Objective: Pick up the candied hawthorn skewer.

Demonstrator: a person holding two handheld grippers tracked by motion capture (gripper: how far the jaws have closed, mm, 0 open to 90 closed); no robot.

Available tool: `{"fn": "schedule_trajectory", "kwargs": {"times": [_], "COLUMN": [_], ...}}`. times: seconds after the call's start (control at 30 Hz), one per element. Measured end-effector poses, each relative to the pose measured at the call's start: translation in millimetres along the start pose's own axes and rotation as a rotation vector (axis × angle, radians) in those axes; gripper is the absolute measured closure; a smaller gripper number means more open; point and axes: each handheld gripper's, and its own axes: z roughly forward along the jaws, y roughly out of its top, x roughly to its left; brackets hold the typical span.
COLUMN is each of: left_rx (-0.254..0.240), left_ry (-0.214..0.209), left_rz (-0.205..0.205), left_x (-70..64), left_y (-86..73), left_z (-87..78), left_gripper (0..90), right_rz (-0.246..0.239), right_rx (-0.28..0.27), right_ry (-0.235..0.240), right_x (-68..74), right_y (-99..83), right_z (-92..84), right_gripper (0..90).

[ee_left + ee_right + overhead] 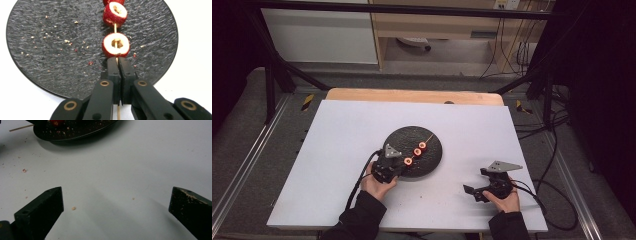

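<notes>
A thin wooden skewer [115,27] lies across a round black slate plate [55,50], threaded through three red hollowed fruit pieces. The nearest fruit piece [115,45] sits just beyond my left gripper [117,60], whose jaws are shut on the bare stick; the stick's end pokes out below them. From above, the left gripper [399,165] rests at the plate's [404,137] near-left rim, with the fruit pieces [417,151] in a diagonal row. My right gripper [474,181] hovers over the white tabletop to the right of the plate, open [116,202] with nothing between its fingers.
Crumbs are scattered over the plate and the white board [337,165]. In the right gripper view, the plate's edge [75,131] and the skewer's end [18,129] appear at the top left. A metal frame and cables surround the table.
</notes>
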Motion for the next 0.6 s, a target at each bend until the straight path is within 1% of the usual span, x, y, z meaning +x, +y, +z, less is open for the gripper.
{"fn": "schedule_trajectory", "kwargs": {"times": [0.1,0.17,0.23,0.37,0.47,0.5,0.6], "left_rx": [-0.02,-0.033,-0.049,-0.074,-0.095,-0.104,-0.118], "left_ry": [-0.01,-0.009,-0.017,-0.019,-0.028,-0.037,-0.041], "left_rz": [-0.003,0.002,-0.003,0.007,0.015,0.021,0.032], "left_x": [1.6,3.1,4.2,6.8,9.2,10.1,12.6], "left_y": [-0.8,-1.5,-2.6,-5.0,-7.8,-9.1,-13.5], "left_z": [-3.4,-6.2,-8.9,-15.8,-22.3,-24.6,-32.2], "left_gripper": [88.5,88.5,88.5,88.5,88.5,88.5,88.4], "right_rz": [0.0,0.0,0.001,0.001,0.005,0.01,0.014], "right_rx": [0.0,0.001,-0.001,0.001,-0.001,-0.004,-0.009], "right_ry": [0.0,-0.001,0.0,-0.001,-0.001,0.0,0.002], "right_x": [0.0,0.0,0.1,-0.1,0.1,0.4,0.4], "right_y": [0.0,-0.1,-0.1,-0.2,-0.2,-0.1,0.4], "right_z": [0.0,0.1,0.2,0.3,0.4,0.4,-0.3], "right_gripper": [0.8,0.8,0.8,0.8,0.8,0.8,0.9]}}
